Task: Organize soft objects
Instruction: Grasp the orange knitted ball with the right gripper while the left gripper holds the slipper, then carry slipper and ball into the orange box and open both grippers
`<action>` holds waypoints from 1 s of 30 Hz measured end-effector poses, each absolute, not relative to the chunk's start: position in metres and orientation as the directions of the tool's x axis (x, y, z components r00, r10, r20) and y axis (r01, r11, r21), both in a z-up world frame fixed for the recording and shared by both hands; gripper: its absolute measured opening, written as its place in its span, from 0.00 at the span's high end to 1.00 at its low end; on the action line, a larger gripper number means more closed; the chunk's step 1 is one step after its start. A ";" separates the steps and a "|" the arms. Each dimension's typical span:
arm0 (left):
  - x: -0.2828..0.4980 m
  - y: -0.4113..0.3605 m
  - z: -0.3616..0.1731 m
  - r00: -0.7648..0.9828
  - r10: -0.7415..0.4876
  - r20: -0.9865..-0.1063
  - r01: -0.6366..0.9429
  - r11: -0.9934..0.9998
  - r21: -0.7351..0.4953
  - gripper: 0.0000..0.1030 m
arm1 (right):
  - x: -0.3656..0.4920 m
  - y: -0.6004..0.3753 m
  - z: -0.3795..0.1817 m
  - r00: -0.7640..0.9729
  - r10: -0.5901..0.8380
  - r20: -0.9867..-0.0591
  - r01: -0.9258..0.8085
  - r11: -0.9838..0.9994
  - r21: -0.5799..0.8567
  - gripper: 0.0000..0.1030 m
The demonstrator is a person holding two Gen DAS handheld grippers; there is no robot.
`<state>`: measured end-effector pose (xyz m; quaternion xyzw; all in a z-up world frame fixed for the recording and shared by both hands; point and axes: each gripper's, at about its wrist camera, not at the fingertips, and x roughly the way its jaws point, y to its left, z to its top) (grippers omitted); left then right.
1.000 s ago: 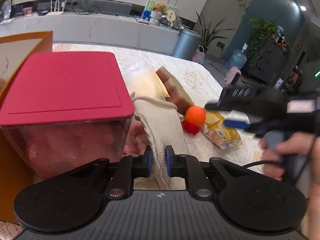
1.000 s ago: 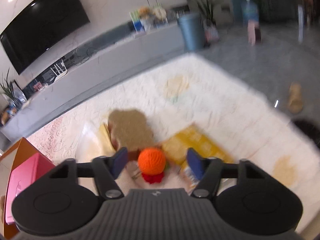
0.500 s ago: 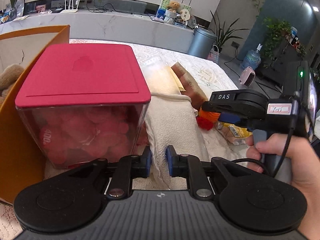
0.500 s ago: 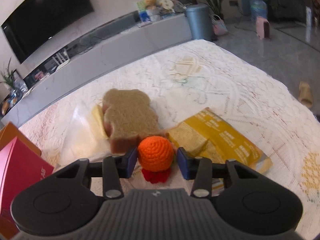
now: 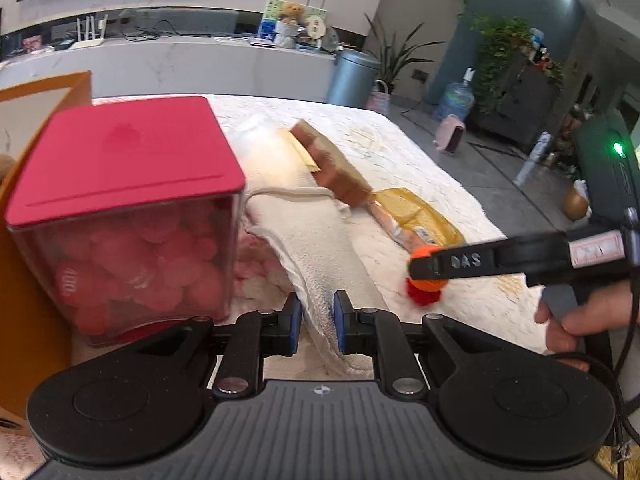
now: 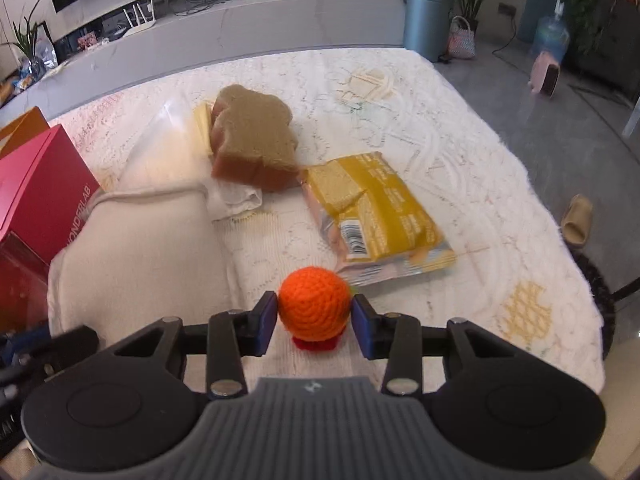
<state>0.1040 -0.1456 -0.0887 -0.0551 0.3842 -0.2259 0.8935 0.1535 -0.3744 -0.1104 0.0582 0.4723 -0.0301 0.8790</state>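
My right gripper is shut on an orange crocheted ball with a red base and holds it above the white lace cloth. The ball also shows in the left wrist view, held by the right gripper. My left gripper is shut on the near edge of a cream towel that lies beside a clear box with a red lid. The towel also shows in the right wrist view.
A brown toast-shaped sponge and a yellow snack packet lie on the cloth. A clear plastic bag lies behind the towel. An orange box stands at the left. The table edge runs along the right, with floor beyond.
My right gripper has closed on the orange ball and pulled it back and up, away from the sponge and packet. My left gripper stays shut on the towel.
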 end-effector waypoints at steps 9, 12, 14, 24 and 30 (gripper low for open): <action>0.112 -0.150 -0.111 0.577 -0.589 -0.566 0.367 0.806 -0.465 0.56 | 0.156 -0.366 -0.110 0.556 -0.009 -0.831 0.082 0.996 0.044 0.59; 0.113 -0.160 -0.109 0.585 -0.537 -0.608 0.370 0.844 -0.389 0.94 | 0.155 -0.366 -0.109 0.561 -0.013 -0.828 0.088 0.995 0.045 0.59; 0.105 -0.159 -0.104 0.618 -0.521 -0.589 0.379 0.854 -0.358 0.94 | 0.155 -0.367 -0.110 0.561 -0.015 -0.828 0.092 0.995 0.044 0.59; 0.080 -0.136 -0.057 0.732 -0.531 -0.426 0.428 0.846 -0.318 0.94 | 0.147 -0.377 -0.097 0.601 0.030 -0.799 0.111 0.986 0.121 0.64; 0.067 -0.131 -0.033 0.757 -0.530 -0.383 0.434 0.845 -0.310 0.94 | 0.144 -0.372 -0.092 0.616 0.015 -0.788 0.115 0.987 0.108 0.64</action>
